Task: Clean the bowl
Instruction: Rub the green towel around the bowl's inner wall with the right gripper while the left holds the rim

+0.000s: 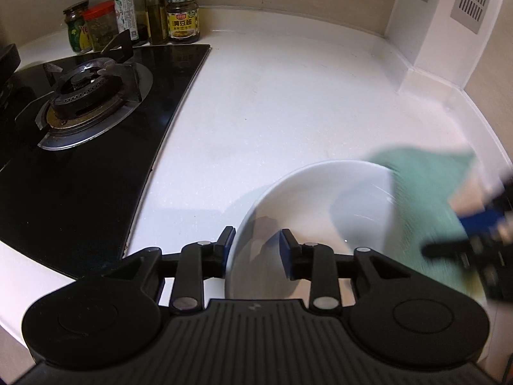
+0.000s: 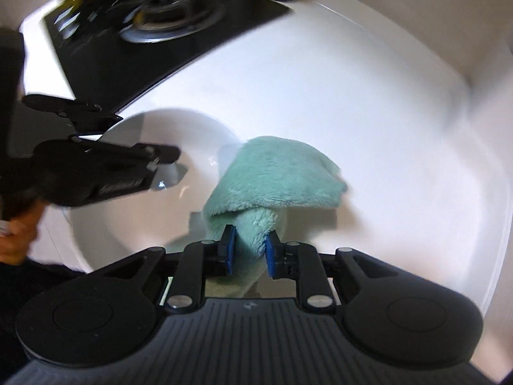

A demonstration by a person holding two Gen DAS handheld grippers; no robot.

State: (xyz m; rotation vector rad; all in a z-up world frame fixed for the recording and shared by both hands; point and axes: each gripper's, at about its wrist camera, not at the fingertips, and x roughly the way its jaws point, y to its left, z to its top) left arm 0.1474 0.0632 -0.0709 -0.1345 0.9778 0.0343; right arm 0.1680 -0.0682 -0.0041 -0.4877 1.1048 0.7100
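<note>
A white bowl [image 1: 320, 199] stands on the white counter [image 1: 288, 96] beside the hob. My left gripper [image 1: 255, 245] straddles its near-left rim, one finger outside and one inside, jaws wide apart and not pressing on it. From the right wrist view the left gripper [image 2: 147, 134] reaches over the bowl [image 2: 154, 211] from the left. My right gripper [image 2: 250, 250] is shut on a fluffy mint-green cloth [image 2: 275, 176], which drapes over the bowl's right rim. In the left wrist view the cloth [image 1: 423, 186] and right gripper [image 1: 455, 234] are blurred at the bowl's right side.
A black glass hob [image 1: 96, 160] with a gas burner [image 1: 89, 96] lies left of the bowl. Several jars and bottles [image 1: 182, 19] stand at the back wall. A white boxed column [image 1: 442, 32] rises at the back right. A hand [image 2: 16, 234] holds the left gripper.
</note>
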